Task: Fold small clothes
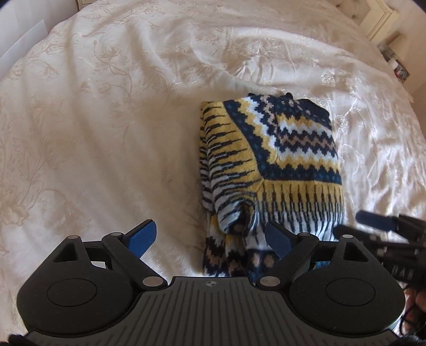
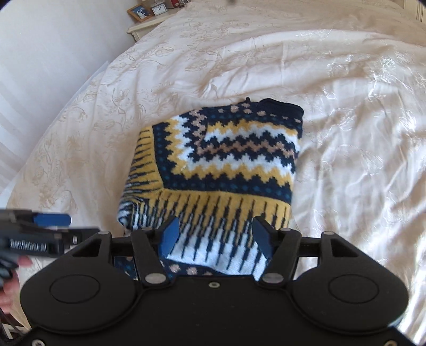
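A folded knit sweater (image 1: 279, 149) with navy, yellow and white zigzag bands lies on the cream bedspread (image 1: 106, 119). My left gripper (image 1: 210, 237) hangs open over the sweater's near left corner; its left finger is over bare bedspread and its right finger over the knit. In the right wrist view the sweater (image 2: 221, 159) fills the middle, and my right gripper (image 2: 216, 237) stands open above its near white-and-navy hem, pads apart from the fabric. Each gripper shows blurred at the edge of the other's view: the right gripper (image 1: 359, 226) and the left gripper (image 2: 61, 226).
The bedspread (image 2: 346, 133) is wrinkled to the right of the sweater. A bedside table (image 2: 143, 25) with a framed picture and a small clock stands beyond the bed's far left corner. A white wall (image 2: 40, 66) runs along the left. A hand (image 2: 10, 287) shows at the lower left.
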`<action>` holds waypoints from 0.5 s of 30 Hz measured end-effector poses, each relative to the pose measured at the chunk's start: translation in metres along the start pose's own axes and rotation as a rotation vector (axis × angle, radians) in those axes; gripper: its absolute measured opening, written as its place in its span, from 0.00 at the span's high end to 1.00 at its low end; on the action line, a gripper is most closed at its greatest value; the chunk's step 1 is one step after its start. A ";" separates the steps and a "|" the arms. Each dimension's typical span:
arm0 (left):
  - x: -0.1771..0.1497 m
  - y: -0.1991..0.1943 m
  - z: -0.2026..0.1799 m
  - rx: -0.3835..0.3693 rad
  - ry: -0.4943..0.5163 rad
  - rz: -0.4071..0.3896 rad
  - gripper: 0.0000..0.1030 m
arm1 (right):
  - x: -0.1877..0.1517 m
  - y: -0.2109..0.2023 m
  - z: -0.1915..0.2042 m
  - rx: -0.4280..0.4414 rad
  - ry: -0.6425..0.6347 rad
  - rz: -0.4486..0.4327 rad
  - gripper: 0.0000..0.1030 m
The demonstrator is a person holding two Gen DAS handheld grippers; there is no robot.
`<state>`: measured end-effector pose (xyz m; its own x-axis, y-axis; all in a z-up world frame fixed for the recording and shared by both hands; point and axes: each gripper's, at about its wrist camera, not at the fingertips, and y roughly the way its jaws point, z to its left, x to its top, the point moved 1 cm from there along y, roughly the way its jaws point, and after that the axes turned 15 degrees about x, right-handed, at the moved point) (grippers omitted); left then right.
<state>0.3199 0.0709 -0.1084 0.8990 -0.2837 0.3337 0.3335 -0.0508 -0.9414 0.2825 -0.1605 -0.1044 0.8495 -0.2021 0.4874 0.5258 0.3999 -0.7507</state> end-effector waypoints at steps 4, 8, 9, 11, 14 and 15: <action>0.032 0.020 -0.015 -0.020 0.021 0.018 0.13 | -0.027 0.003 0.025 -0.003 -0.133 0.007 0.31; 0.052 0.034 -0.029 -0.019 0.095 0.016 0.20 | -0.052 0.021 0.063 -0.025 -0.341 0.022 0.33; 0.056 0.037 -0.032 -0.021 0.110 0.021 0.22 | -0.058 0.027 0.073 -0.047 -0.408 0.030 0.37; 0.059 0.041 -0.037 -0.023 0.132 0.032 0.33 | -0.069 0.039 0.089 -0.064 -0.518 0.046 0.48; 0.063 0.046 -0.043 -0.010 0.156 0.030 0.40 | -0.079 0.053 0.104 -0.080 -0.630 0.059 0.49; 0.064 0.048 -0.044 -0.005 0.160 0.031 0.41 | -0.082 0.057 0.107 -0.079 -0.658 0.068 0.49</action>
<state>0.3806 0.0079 -0.1348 0.8520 -0.4337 0.2933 0.3049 -0.0446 -0.9513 0.2385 -0.0253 -0.1388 0.6902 0.4192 0.5899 0.4952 0.3208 -0.8074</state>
